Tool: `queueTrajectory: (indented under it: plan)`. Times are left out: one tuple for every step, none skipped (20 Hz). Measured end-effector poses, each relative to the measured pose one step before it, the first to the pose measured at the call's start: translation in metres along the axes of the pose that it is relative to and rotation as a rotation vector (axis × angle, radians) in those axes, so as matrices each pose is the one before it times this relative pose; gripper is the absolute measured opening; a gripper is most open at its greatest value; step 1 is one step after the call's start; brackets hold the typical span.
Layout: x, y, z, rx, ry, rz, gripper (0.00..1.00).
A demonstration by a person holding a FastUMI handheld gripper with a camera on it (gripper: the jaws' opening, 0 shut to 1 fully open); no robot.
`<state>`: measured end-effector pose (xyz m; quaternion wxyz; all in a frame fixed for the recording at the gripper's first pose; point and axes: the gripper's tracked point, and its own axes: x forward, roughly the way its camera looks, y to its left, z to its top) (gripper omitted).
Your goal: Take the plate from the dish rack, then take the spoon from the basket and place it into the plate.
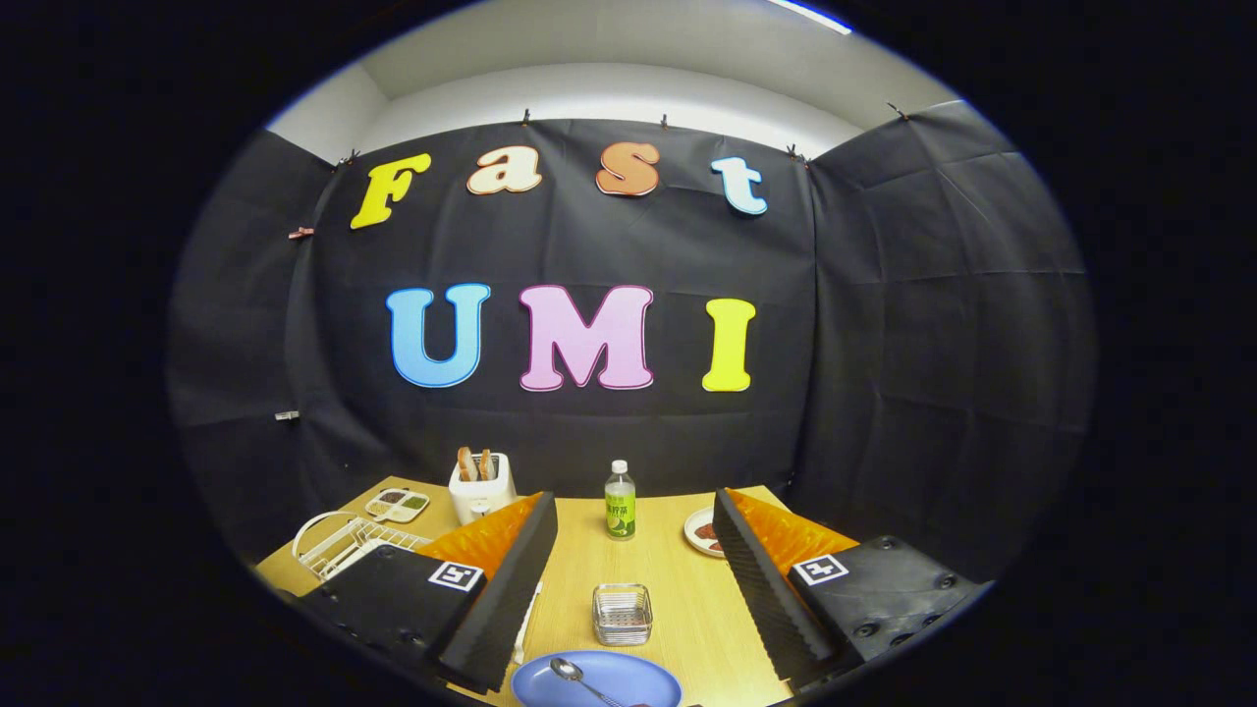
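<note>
A blue plate (599,682) lies on the wooden table (668,560) close below me, between my fingers. A metal spoon (579,678) rests in the plate, bowl toward its left side. Just beyond the plate stands a small square wire basket (623,614) with nothing visible inside. A white wire dish rack (344,542) sits beyond my left finger, at the table's left edge. My gripper (628,599) is open, its fingers (506,579) spread wide above the table with nothing held.
A white toaster (481,488) with bread slices stands at the back left, a small divided tray (397,505) beside it. A green-labelled bottle (620,503) stands at the back middle. A small plate of food (702,531) peeks out by my right finger.
</note>
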<state>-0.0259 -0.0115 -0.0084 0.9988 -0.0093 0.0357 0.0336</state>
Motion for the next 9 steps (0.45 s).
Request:
queueTrajectory:
  plan:
    - [-0.00041, 0.00322, -0.00127, -0.00012, 0.00425, 0.00290, 0.98]
    - [0.00054, 0.00205, -0.00207, -0.00120, 0.00459, 0.00235, 0.98]
    - [0.00059, 0.00224, -0.00165, -0.00190, 0.00547, 0.00267, 0.98]
    - [0.00089, 0.00176, -0.00112, -0.00212, 0.00348, 0.00169, 0.98]
    - [0.00021, 0.00101, 0.00089, -0.00012, -0.00009, -0.00056, 0.98]
    - [0.00105, 0.00157, -0.00020, 0.00456, -0.00089, -0.00164, 0.98]
    - [0.00078, 0.00193, -0.00099, 0.00880, 0.00331, 0.00086, 0.98]
    - [0.00094, 0.00141, -0.00210, 0.00799, 0.00753, -0.00061, 0.98]
    - [0.00072, 0.00014, -0.00254, 0.00633, 0.01013, -0.00164, 0.98]
